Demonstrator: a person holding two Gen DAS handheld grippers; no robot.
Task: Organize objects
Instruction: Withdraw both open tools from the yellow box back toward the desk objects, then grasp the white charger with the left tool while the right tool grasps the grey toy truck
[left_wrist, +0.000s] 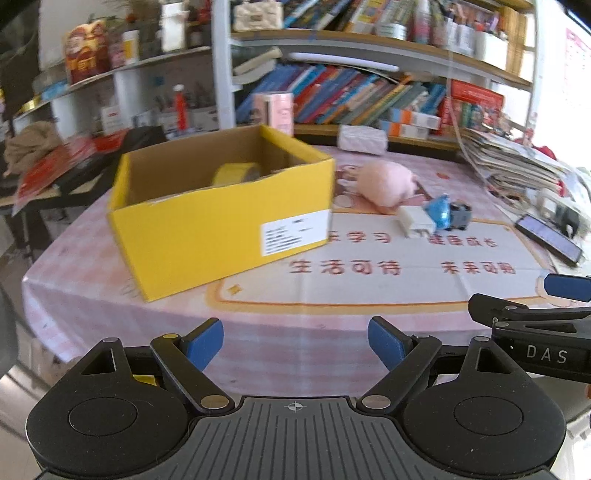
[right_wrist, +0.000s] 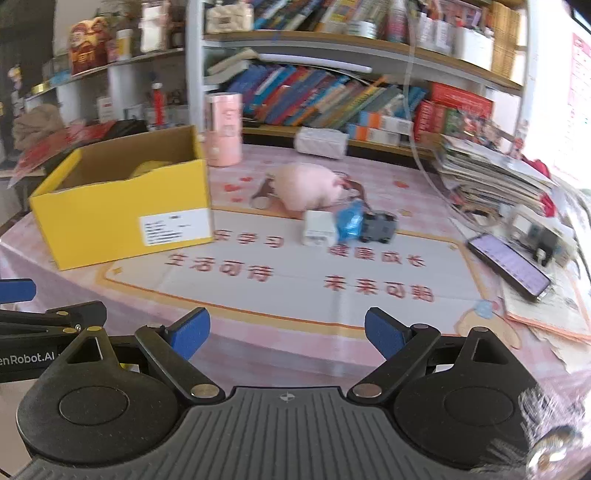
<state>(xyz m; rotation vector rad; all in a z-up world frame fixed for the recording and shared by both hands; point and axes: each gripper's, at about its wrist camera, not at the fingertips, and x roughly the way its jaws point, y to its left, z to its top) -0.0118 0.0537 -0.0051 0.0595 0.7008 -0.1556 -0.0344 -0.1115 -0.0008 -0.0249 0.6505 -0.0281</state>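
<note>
tongs (left_wrist: 295, 345) wide apart, empty | yellow box (left_wrist: 221, 218) open-topped, white label

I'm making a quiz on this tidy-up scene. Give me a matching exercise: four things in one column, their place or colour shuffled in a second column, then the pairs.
Things:
1. tape roll
2. plush toy
3. phone
4. white charger

Descriptions:
A. pink, lying behind the small items
B. yellow, inside the yellow box
C. screen lit, near the paper stack
D. beside the blue toy

Pairs: 1-B, 2-A, 3-C, 4-D
</note>
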